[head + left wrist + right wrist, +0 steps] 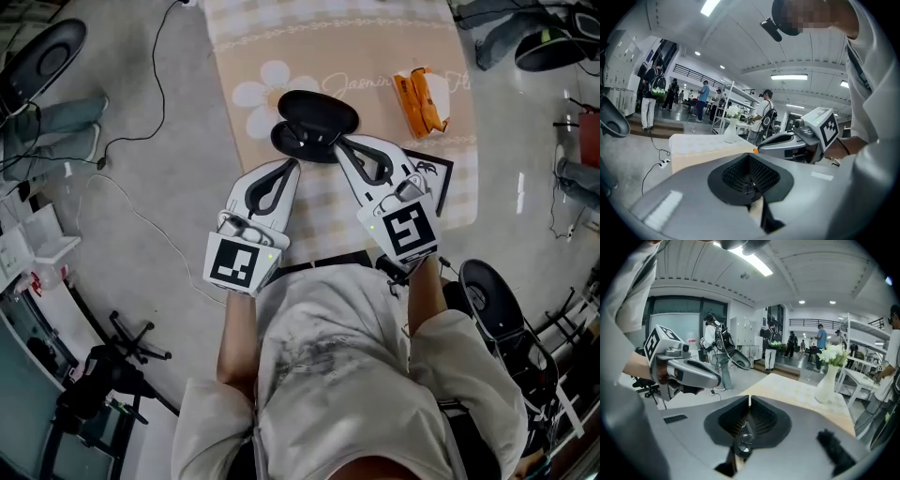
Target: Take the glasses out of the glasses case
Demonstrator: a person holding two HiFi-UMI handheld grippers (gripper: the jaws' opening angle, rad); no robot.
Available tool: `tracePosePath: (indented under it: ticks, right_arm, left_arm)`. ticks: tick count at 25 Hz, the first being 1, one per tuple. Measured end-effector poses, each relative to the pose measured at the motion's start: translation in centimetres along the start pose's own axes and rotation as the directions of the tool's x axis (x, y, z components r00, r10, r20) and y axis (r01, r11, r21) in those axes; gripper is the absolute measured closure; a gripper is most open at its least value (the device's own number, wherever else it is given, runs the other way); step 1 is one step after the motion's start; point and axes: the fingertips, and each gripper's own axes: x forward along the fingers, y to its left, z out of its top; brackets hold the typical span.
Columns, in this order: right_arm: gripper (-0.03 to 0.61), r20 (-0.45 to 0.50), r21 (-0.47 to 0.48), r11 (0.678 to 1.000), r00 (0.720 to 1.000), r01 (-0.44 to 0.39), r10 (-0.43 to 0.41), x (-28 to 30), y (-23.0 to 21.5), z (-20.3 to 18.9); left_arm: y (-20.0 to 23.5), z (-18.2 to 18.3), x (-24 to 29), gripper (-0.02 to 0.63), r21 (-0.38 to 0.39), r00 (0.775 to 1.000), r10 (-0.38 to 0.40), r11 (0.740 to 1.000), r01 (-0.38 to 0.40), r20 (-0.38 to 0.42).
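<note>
Packet (424, 101) (orange, white) — on flowered cloth (375, 47)

A shiny grey floor (159, 178) lies under a low desk with a beige flower cloth (356, 47). Long white lights (789, 77) glow on the ceiling. White metal shelves (869, 330) stand far back.

You face a table (272, 159) covered by a beige checked cloth printed with a white flower. A black glasses case (317, 117) lies open on the cloth. Right of the case lies an orange packet (422, 101). Nearer you, also to its right, is a black-edged card (442, 183). A white vase (827, 380) of flowers stands beyond the case.
</note>
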Motion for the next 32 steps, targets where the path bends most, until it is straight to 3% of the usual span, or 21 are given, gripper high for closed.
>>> tracePosePath:
  ticks: [20,32]
  right_arm:
    - [0.560,-0.090,-0.051,0.998,0.996,-0.031,0.026,3.1,0.6,-3.5]
    - [0.528,-0.164,-0.099,0.993,0.985,-0.068,0.051,4.5,1.0,-5.8]
  left_arm:
    - [0.8,-3.4,1.4,0.607,-0.032,0.999,-0.012,0.999,0.011,-0.034]
    - [0.7,-5.0,2.2,0.607,-0.052,0.998,-0.024,0.998,0.021,-0.054]
